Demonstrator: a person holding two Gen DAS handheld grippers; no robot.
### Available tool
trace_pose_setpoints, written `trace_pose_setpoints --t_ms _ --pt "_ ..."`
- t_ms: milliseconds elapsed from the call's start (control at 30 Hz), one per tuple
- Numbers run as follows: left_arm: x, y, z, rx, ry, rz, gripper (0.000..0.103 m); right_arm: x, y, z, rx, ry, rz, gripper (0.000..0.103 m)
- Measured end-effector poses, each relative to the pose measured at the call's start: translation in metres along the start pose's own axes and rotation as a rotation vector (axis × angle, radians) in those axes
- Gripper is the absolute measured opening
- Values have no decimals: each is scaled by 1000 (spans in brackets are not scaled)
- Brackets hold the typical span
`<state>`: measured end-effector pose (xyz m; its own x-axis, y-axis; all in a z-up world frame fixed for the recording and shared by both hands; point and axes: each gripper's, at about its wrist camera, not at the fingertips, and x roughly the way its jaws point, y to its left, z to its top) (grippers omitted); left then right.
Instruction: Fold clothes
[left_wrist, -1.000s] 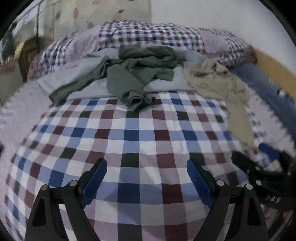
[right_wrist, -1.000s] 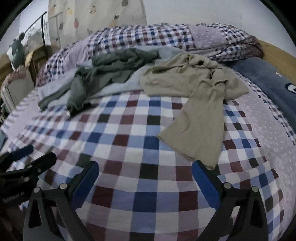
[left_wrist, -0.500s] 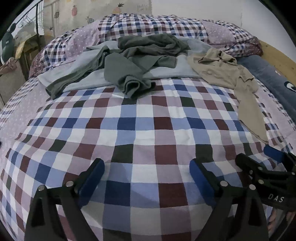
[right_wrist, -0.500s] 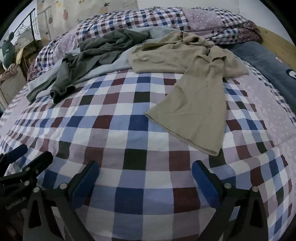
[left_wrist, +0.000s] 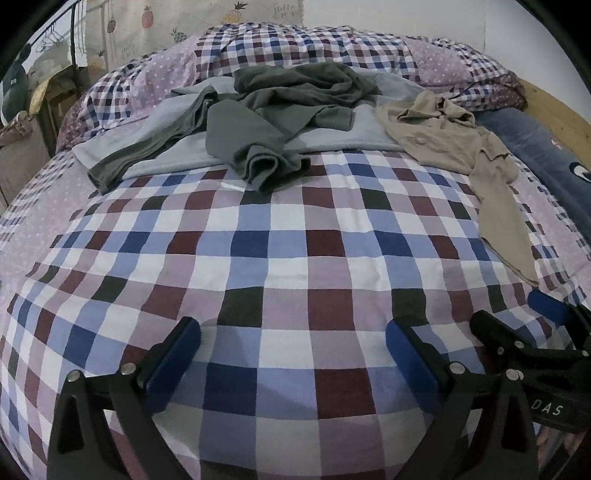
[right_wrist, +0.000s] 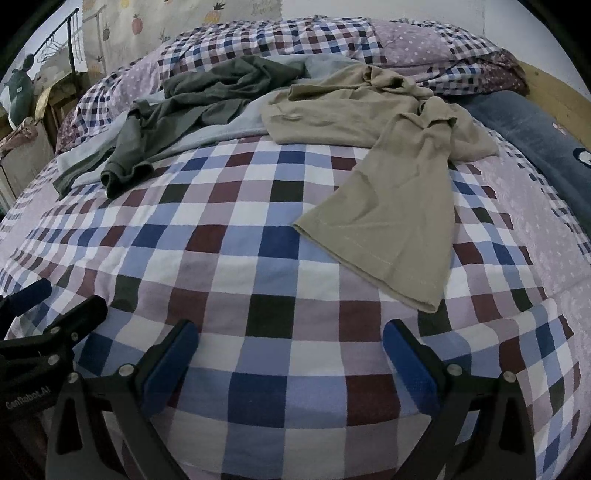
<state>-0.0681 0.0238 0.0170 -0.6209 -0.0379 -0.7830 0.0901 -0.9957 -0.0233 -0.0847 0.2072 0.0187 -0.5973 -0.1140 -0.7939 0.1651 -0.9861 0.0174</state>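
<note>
Both grippers, left (left_wrist: 293, 363) and right (right_wrist: 291, 362), hover with fingers spread wide, holding nothing, over the checked bedspread (right_wrist: 258, 258). Beyond them lie a beige shirt (right_wrist: 388, 177) and a crumpled grey garment (left_wrist: 266, 122).

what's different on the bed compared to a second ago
Both claws, left and right, moved forward over the checked bedspread toward the clothes, open and empty throughout. The dark grey garment and beige garment lie as before, unfolded.
</note>
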Motion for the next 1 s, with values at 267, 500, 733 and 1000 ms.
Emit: trace_pose_setpoints --t_ms 267,500,733,1000 --pt "0 -2 0 7 -3 8 102 0 -1 -1 3 -14 0 103" --pt "1 -1 -1 9 -5 3 102 -1 -1 0 3 -14 -1 103" --pt "1 0 0 12 -6 0 102 -1 -1 0 1 -14 -1 103" --pt "0 0 -1 13 -9 -1 102 -1 -1 0 1 -14 0 103"
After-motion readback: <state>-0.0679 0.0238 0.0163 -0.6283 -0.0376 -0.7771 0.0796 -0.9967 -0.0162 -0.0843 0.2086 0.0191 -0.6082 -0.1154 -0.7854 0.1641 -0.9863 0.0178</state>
